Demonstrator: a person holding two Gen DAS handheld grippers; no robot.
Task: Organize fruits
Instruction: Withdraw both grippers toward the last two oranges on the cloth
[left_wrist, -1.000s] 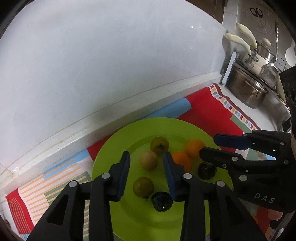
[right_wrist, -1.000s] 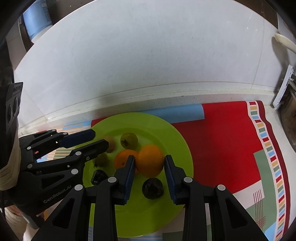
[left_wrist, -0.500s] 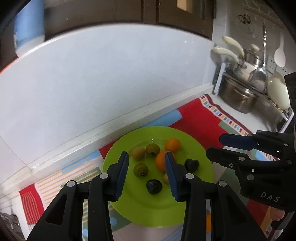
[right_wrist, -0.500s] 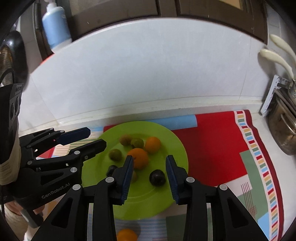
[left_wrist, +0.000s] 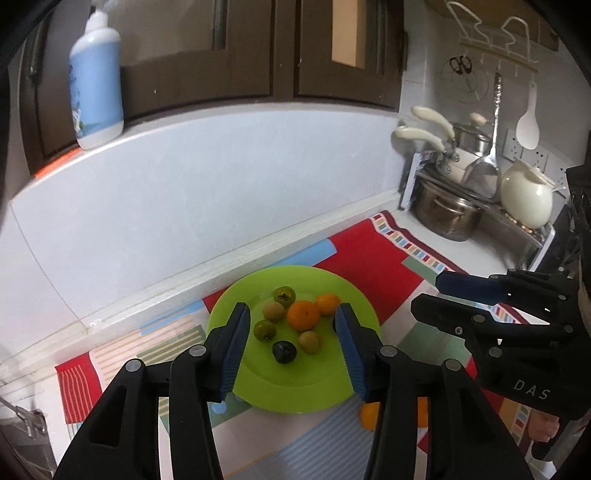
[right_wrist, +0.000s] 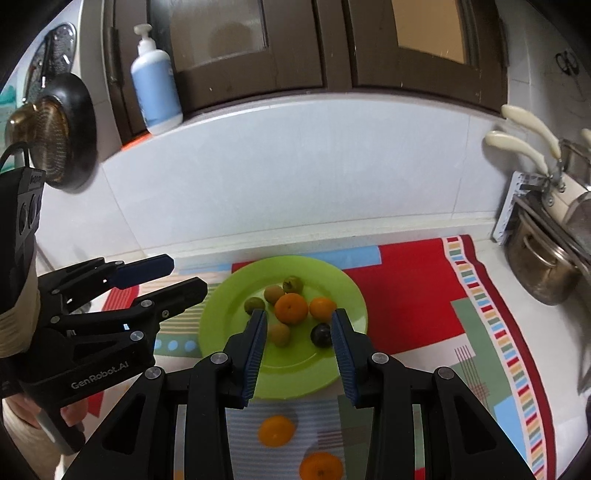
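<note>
So at this point most of the fruit was already sitting on the green plate (right_wrist: 221, 332), bunched toward its far half near the wall: two oranges, the bigger orange (right_wrist: 291, 308) in the middle and a smaller orange (right_wrist: 323, 308) touching its right side, a few greenish-yellow fruits around them, and a dark plum (right_wrist: 320, 335) closer to the right edge. The left wrist view showed a second dark plum (left_wrist: 284, 352) near the plate's centre.

Two loose oranges were left off the plate, on the striped part of the mat (right_wrist: 406, 277) by its near edge: one orange (right_wrist: 276, 430) just in front of the plate rim, another orange (right_wrist: 320, 466) nearer the camera. My guess is those were the next pickups, since everything else was collected.

Both grippers hovered above the plate, empty. The left gripper (left_wrist: 291, 347) had its blue pads apart with nothing between them, and it had just been spreading wider (probably getting ready for a round orange). The right gripper (right_wrist: 298, 349) had its fingers apart too, a narrower gap, clamped on nothing; the fruit seen between them lay far below on the plate.

Being raised and angled down probably made sense: it gave a view of the whole mat before going for the strays.
</note>
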